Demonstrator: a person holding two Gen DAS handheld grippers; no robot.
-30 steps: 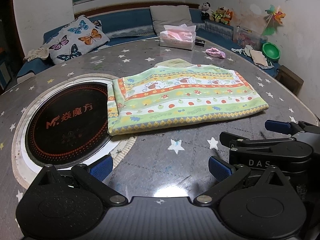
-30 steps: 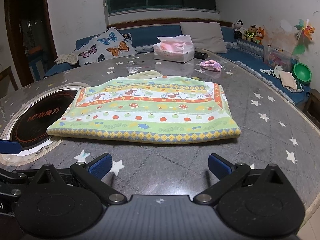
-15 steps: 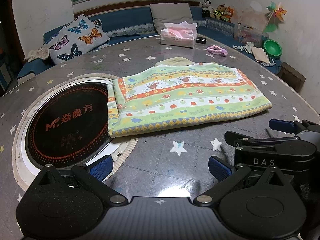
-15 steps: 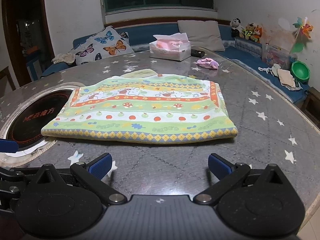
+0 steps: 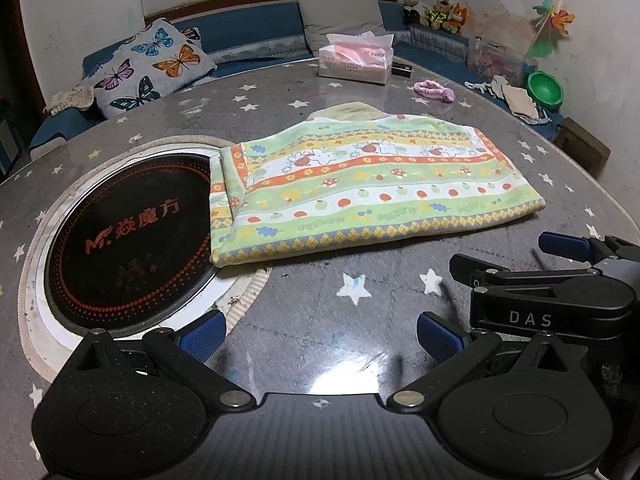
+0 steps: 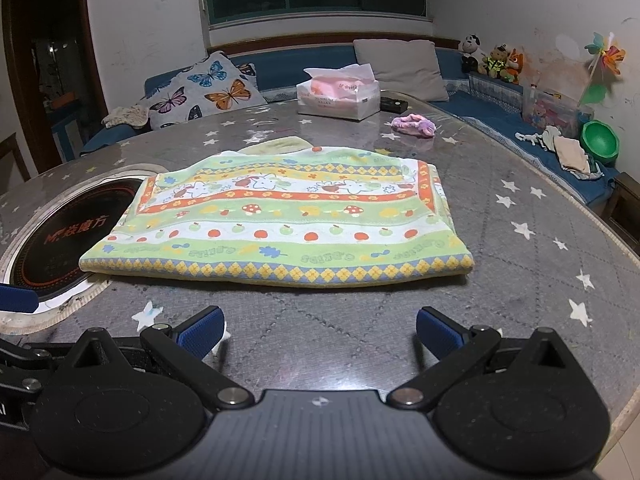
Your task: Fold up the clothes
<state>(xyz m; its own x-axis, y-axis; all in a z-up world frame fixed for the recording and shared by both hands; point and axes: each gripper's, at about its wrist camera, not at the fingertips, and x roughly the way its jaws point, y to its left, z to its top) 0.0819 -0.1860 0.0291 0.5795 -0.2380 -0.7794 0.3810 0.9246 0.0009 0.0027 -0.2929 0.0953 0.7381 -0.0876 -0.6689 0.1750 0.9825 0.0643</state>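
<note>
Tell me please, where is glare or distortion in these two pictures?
Left wrist view: lamp glare on the table near the left gripper; fisheye bends the edges. Right wrist view: faint sheen before the right gripper; the folded cloth is sharp.

One folded cloth [image 6: 276,220], one tissue box [image 6: 338,96], two pillows [image 6: 200,90], perhaps three plush toys [image 6: 494,60].

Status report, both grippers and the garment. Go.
Left gripper open, empty. Right gripper open, empty. Folded garment flat on table, one end overlapping cooktop. Approach unobstructed.
</note>
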